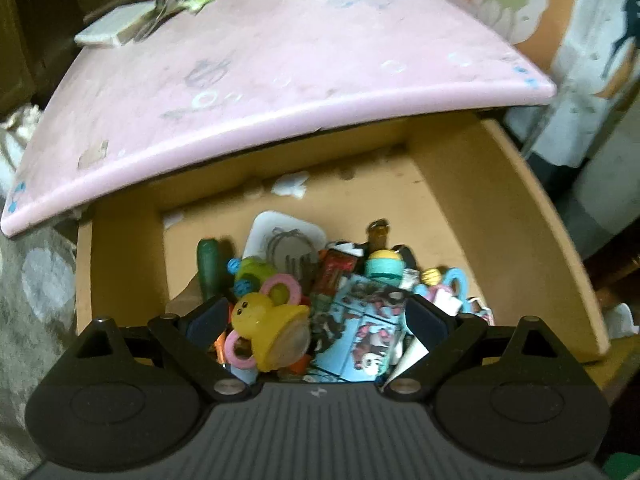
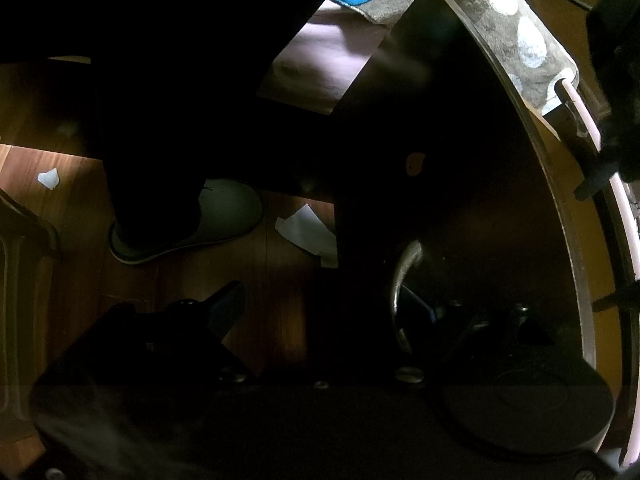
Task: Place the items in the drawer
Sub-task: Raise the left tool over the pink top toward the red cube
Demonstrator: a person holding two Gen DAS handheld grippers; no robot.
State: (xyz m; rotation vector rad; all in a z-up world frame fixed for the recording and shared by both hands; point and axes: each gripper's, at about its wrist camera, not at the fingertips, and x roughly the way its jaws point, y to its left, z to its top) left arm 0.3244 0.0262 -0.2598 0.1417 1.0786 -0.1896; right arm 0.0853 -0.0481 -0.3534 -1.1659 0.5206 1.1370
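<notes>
Now left gripper (image 1: 316, 316) spread wide over drawer (image 1: 520, 240) — toys w/ yellow rattle (image 1: 272, 328).

The left wrist view was evenly lit and fairly bright, with soft motion blur across the pink tabletop (image 1: 280, 60) and strong fisheye bending at its edges. The right wrist view was very dim, mostly deep shadow; a patch of light fell on the wooden floor (image 2: 60, 208), detail elsewhere lost
</notes>
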